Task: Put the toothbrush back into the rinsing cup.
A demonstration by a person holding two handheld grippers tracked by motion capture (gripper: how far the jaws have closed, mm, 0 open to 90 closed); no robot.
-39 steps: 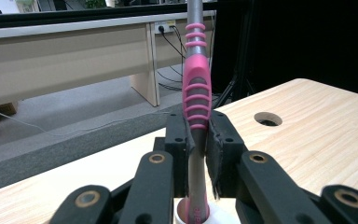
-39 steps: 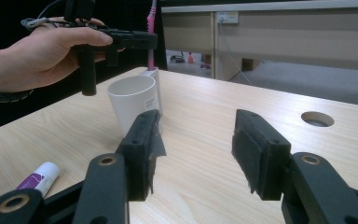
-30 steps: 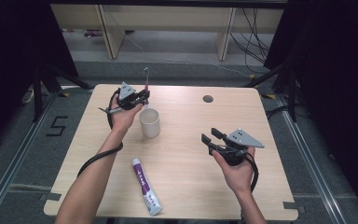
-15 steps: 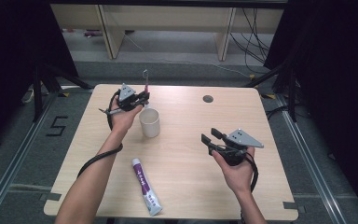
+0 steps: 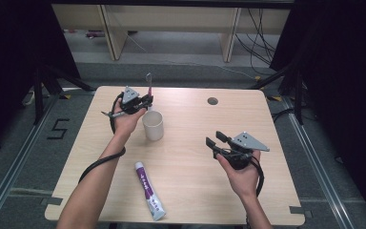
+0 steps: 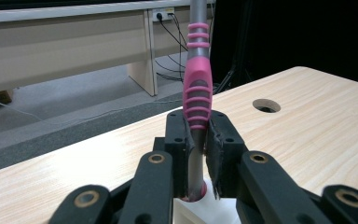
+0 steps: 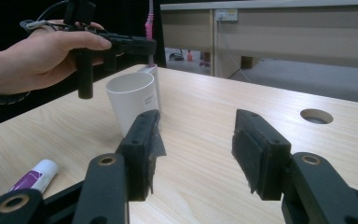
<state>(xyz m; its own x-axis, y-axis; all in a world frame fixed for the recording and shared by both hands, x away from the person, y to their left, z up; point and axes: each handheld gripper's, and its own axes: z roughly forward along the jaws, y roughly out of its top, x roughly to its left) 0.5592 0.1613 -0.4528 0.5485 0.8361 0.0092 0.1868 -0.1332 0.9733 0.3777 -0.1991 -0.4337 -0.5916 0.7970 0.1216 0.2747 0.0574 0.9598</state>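
Note:
My left gripper (image 5: 145, 101) is shut on a pink and grey toothbrush (image 5: 148, 83), which stands upright with its handle end pointing down just behind the rim of a white cup (image 5: 153, 125). In the left gripper view the pads clamp the toothbrush (image 6: 196, 93) low on its handle, and the cup's rim (image 6: 200, 205) shows below it. My right gripper (image 5: 214, 139) hovers over the right half of the table, open, with nothing between its fingers. The right gripper view looks between those jaws at the cup (image 7: 133, 100), the toothbrush (image 7: 148, 21) and the left gripper (image 7: 135, 45).
A white and purple toothpaste tube (image 5: 148, 190) lies near the front edge of the wooden table (image 5: 195, 181); its cap end (image 7: 32, 175) appears in the right gripper view. A round cable hole (image 5: 212, 101) sits near the far edge. Shelving and cables stand beyond the table.

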